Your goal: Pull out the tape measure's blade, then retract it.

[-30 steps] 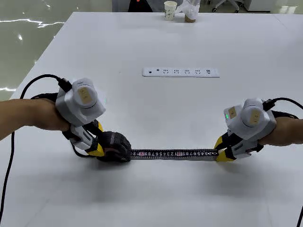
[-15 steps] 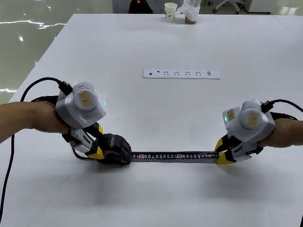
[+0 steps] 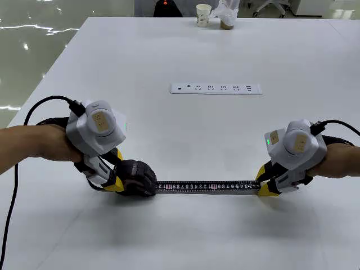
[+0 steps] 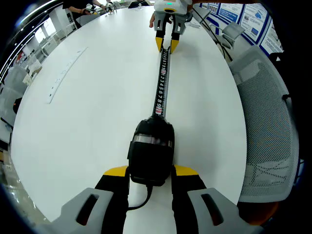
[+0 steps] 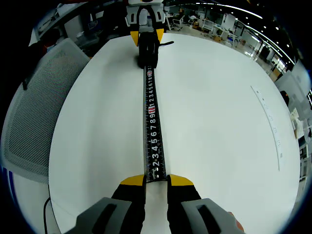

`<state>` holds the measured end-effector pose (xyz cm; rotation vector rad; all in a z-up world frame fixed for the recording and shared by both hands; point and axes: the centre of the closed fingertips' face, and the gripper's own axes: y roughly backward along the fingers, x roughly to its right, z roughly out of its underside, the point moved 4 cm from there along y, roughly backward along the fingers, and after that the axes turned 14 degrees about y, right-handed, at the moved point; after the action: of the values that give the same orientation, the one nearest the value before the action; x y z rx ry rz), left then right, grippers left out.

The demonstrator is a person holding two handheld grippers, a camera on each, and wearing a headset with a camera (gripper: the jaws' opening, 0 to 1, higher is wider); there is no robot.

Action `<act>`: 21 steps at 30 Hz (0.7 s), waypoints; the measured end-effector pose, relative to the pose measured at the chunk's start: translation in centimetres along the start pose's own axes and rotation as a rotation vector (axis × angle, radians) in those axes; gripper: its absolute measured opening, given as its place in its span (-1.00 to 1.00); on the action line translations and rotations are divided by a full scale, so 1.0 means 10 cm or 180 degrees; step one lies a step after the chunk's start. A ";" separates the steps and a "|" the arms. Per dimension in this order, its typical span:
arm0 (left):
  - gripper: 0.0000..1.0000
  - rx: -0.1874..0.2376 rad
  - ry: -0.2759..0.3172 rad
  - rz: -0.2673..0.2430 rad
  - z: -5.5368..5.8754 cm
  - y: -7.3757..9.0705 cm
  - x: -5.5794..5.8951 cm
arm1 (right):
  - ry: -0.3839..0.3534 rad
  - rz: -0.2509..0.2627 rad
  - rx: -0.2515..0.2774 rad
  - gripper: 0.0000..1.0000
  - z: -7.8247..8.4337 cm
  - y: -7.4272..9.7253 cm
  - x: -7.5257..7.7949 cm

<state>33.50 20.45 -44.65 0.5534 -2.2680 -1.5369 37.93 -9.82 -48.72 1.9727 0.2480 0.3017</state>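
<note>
A black tape measure case [image 3: 135,177] rests on the white table, and my left gripper [image 3: 115,181] is shut on it. In the left gripper view the case [image 4: 150,152] sits between the yellow-tipped jaws. Its dark blade [image 3: 208,185] with white numbers lies drawn out flat along the table to the right. My right gripper [image 3: 264,184] is shut on the blade's end. The right gripper view has the blade [image 5: 152,126] running from my right gripper [image 5: 156,181] away to the case [image 5: 147,49].
A white power strip [image 3: 216,88] lies flat further back on the table [image 3: 185,50]. A paper cup [image 3: 202,14] and a crumpled bag [image 3: 228,14] stand at the far edge. A grey mesh chair [image 4: 265,122] stands beside the table. Black cables trail from both grippers.
The blade's drawn-out length looks about the same. Both grippers keep their hold and have barely moved; the head camera has shifted slightly.
</note>
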 end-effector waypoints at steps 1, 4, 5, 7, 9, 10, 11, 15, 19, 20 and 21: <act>-0.42 0.0001 0.0001 0.0001 0.00 0.00 0.00 | 0.0000 0.0001 0.0001 -0.72 0.00 0.00 0.00; -0.37 0.0012 0.0027 -0.0002 0.01 0.00 0.01 | -0.0014 0.0006 0.0004 -0.67 0.00 0.00 -0.01; -0.36 0.0015 0.0035 -0.0004 0.01 0.01 0.01 | -0.0012 0.0011 -0.0001 -0.66 0.00 0.00 -0.01; -0.35 0.0021 0.0044 -0.0005 0.02 0.01 0.02 | -0.0018 0.0034 -0.0018 -0.63 0.01 0.01 -0.01; -0.33 0.0038 0.0061 -0.0014 0.02 0.03 0.02 | -0.0037 0.0050 -0.0012 -0.60 0.01 0.02 -0.01; -0.31 0.0050 0.0078 -0.0021 0.02 0.03 0.03 | -0.0042 0.0060 -0.0009 -0.59 0.01 0.03 -0.02; -0.31 0.0057 0.0084 -0.0024 0.02 0.04 0.03 | -0.0051 0.0068 -0.0013 -0.58 0.02 0.03 -0.02; -0.26 0.0092 0.0126 -0.0046 0.03 0.06 0.04 | -0.0087 0.0103 -0.0002 -0.52 0.03 0.07 -0.04; -0.19 0.0137 0.0175 -0.0064 0.04 0.08 0.06 | -0.0138 0.0165 0.0025 -0.46 0.03 0.11 -0.05; -0.17 0.0155 0.0196 -0.0077 0.04 0.09 0.07 | -0.0149 0.0174 0.0032 -0.44 0.03 0.12 -0.06; -0.15 0.0162 0.0204 -0.0078 0.04 0.09 0.07 | -0.0153 0.0180 0.0037 -0.43 0.02 0.13 -0.07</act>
<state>32.55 20.74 -43.89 0.6376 -2.2653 -1.4549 37.41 -10.76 -47.72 1.9982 0.1637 0.2896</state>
